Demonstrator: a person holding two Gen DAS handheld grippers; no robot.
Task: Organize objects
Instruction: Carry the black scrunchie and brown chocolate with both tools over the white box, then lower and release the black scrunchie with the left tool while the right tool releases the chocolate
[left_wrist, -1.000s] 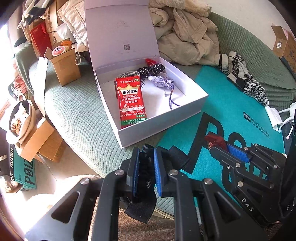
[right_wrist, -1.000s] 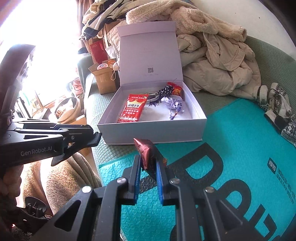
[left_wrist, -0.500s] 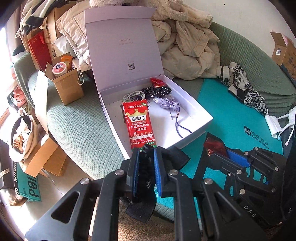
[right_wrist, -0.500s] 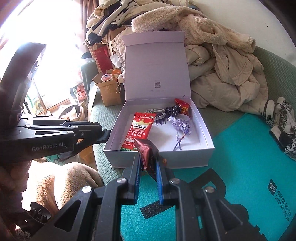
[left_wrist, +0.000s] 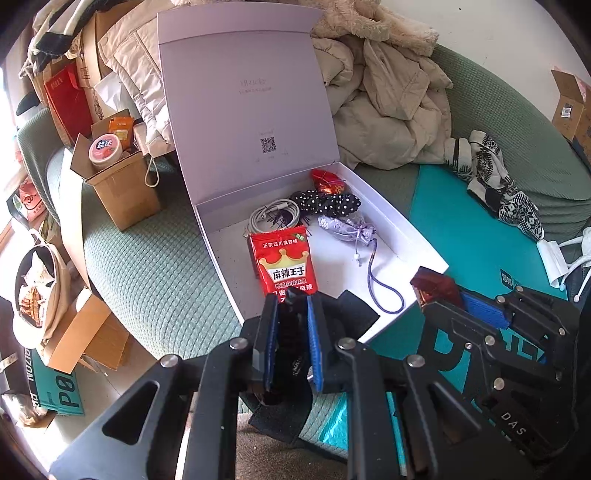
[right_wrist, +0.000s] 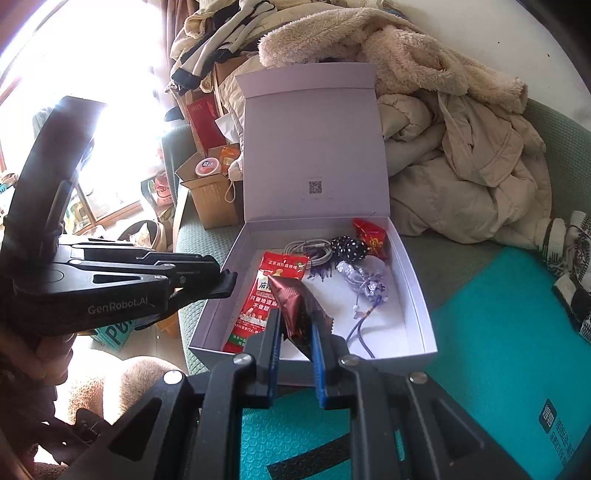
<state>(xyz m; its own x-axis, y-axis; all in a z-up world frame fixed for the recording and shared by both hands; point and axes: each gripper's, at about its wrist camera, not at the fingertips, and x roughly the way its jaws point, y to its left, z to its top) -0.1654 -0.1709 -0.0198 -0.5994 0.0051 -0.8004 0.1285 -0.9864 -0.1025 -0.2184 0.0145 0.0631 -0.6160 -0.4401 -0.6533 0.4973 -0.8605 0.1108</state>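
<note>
R gripper (right_wrist: 295, 343) clamped on dark-red foil snack packet (right_wrist: 295, 306), packet sticking up past tips, over near edge of open white box (right_wrist: 417, 291). Packet prob. light, crinkly, slippery foil; hold at sealed edge, not puffy middle. L gripper (left_wrist: 291, 332) shut on black fabric strap (left_wrist: 284, 417), limp, hanging below jaws, box just ahead. Red spicy-snack bag (left_wrist: 284, 266), cable, lilac pouch already in box.

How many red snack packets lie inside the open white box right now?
2: a large red spicy-snack packet near the white box's front-left, and a small red wrapped packet in its back corner. Smaller ones could be hidden beneath.
</note>
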